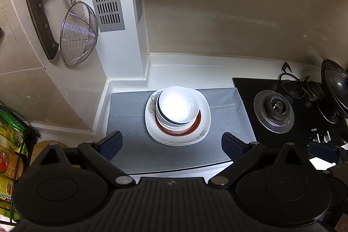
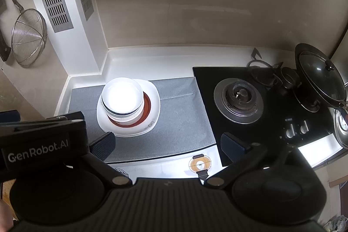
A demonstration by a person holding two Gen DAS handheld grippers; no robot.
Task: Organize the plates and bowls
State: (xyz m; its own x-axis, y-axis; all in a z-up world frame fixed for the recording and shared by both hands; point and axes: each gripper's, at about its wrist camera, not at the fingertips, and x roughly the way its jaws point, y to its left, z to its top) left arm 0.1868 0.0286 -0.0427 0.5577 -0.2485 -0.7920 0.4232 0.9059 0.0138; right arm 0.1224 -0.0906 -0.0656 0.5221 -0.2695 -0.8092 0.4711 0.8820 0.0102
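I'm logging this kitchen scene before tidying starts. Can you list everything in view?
bowls: a few, white, stacked on the plates
plates: at least two, white square, on the mat
mat: one, grey, on the counter
stove: one, black, right of the mat
lidded pan: one, dark, far right
strainer: one, metal, hanging on the left wall
knife: one, dark-handled, beside the strainer
left hand-held gripper: open, empty
right hand-held gripper: open, empty

One dish stack (image 1: 178,114): bowls on plates, exact count unclear. One strainer (image 1: 78,33), one knife (image 1: 40,3), one lid (image 2: 319,77), two knobs (image 2: 296,129).
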